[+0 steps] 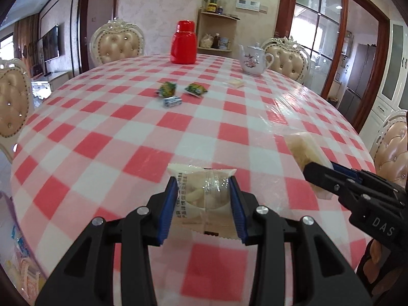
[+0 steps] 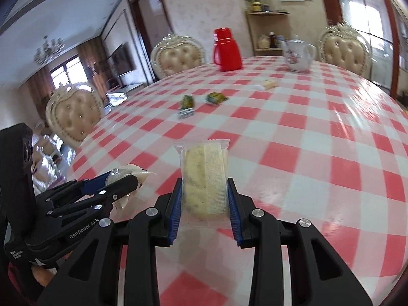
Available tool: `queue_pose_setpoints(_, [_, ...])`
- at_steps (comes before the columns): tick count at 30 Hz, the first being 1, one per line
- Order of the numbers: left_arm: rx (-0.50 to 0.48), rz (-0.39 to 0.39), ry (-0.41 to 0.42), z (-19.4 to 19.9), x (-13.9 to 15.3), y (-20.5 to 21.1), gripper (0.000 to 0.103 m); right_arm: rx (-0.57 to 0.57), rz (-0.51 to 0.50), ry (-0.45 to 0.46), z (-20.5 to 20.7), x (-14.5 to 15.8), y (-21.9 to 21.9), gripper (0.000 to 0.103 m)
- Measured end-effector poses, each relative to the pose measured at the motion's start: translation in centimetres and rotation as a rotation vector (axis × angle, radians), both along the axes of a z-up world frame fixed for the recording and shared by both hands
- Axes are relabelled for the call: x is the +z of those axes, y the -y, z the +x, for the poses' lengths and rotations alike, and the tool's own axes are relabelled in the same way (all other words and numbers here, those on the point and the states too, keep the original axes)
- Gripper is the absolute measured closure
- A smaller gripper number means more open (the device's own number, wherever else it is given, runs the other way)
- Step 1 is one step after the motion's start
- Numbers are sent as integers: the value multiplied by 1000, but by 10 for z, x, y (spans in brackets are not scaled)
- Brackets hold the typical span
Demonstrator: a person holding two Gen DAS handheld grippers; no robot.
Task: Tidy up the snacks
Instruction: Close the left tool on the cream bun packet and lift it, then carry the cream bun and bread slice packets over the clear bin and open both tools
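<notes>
Clearly clamped on snacks, both of them: left gripper [image 1: 204, 199] pinching a clear wrapped packet of pale pieces [image 1: 204, 193] between its blue pads [image 1: 170, 204], packet upright over the checked tablecloth [image 1: 102, 153], long axis running away from the camera, crimped far end pointing toward the table's middle. Right gripper [image 2: 204, 201] pressed likewise on a wrapped yellowish cake [image 2: 205, 176], standing on edge between the pads, long axis also pointing forward and up, top seam clear of the fingertips. From the left wrist view, right gripper [image 1: 331, 178] off to the right with its cake poking out beyond the tips; from the right wrist view, left gripper [image 2: 119, 183] low on the left, packet sticking past its tips. Farther out on the cloth, two green sweets [image 1: 195, 89] and a small blue-and-white one [image 1: 172, 101] lying close together, a pale wrapped piece [image 1: 237, 83] nearer the white teapot [image 1: 253, 60], well apart from a red flask [image 1: 183, 42] standing upright at the far edge. Contents of teapot and flask: cannot tell.
</notes>
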State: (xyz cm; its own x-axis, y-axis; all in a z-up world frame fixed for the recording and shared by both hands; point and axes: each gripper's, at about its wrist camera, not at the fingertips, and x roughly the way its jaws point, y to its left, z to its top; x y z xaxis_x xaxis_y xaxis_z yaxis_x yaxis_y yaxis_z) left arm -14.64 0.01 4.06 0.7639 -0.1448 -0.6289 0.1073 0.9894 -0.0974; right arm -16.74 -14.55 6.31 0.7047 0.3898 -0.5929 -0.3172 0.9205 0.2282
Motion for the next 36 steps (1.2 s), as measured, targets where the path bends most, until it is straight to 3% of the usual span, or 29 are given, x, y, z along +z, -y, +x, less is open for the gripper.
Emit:
queue_pose_setpoints(13, [53, -15, -8, -27, -3, -43, 63, 122, -35, -20, -19, -6, -49, 70])
queue_pose_setpoints(27, [85, -12, 1, -67, 26, -99, 63, 327, -93, -26, -46, -7, -122, 70])
queue_pose_setpoints(36, [116, 71, -51, -94, 39, -158, 63, 495, -140, -9, -72, -5, -183, 70])
